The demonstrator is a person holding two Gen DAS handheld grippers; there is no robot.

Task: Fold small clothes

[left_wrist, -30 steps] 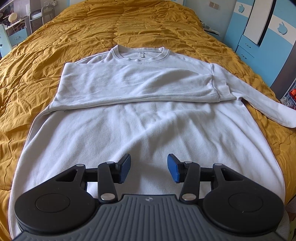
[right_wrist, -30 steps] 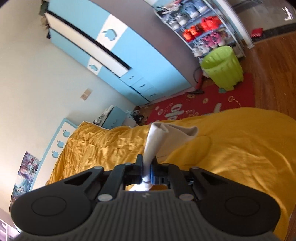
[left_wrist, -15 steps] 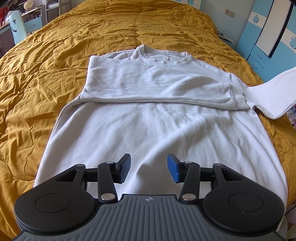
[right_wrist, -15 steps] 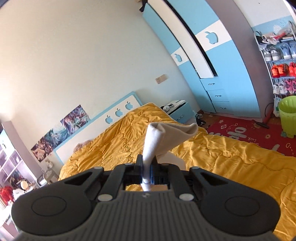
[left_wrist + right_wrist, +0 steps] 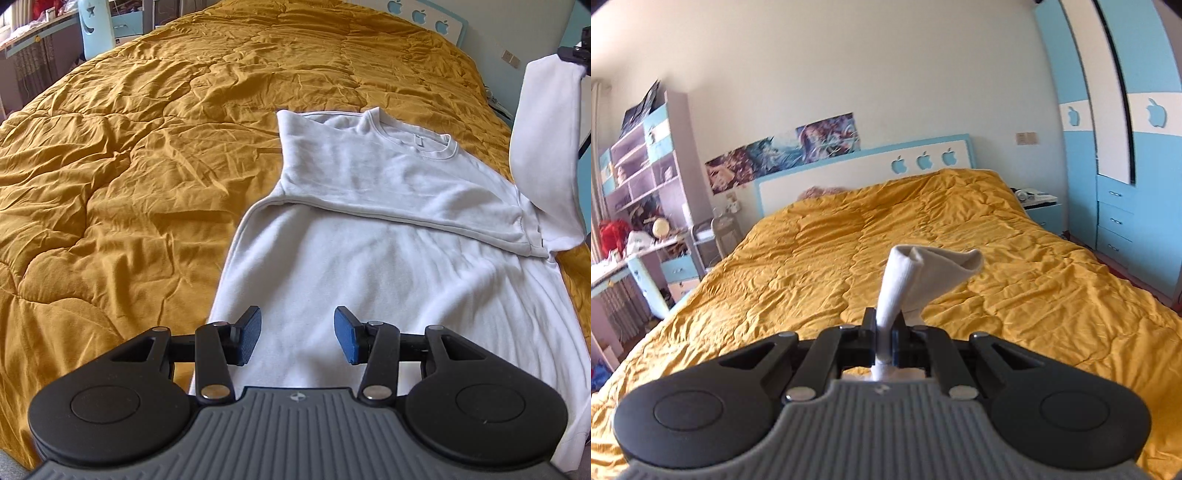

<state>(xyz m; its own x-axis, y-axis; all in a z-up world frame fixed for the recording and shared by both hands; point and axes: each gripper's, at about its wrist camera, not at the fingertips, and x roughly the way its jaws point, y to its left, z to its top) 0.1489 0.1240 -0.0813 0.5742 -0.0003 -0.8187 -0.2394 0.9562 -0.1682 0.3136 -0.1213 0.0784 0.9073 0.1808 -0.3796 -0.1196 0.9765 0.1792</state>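
Note:
A white sweatshirt lies flat on the mustard bedspread, collar at the far end, one sleeve folded across the chest. My left gripper is open and empty, hovering over the lower hem area. My right gripper is shut on the cuff of the sweatshirt's right sleeve. In the left wrist view that sleeve hangs lifted high at the right edge, held from above by the right gripper.
The bed has a white and blue headboard. A blue wardrobe and a nightstand stand on the right. A desk and shelves stand on the left.
My right gripper has lifted the sleeve higher and swung to face the headboard. The left gripper has shifted left, so the sweatshirt now sits to the right in its view.

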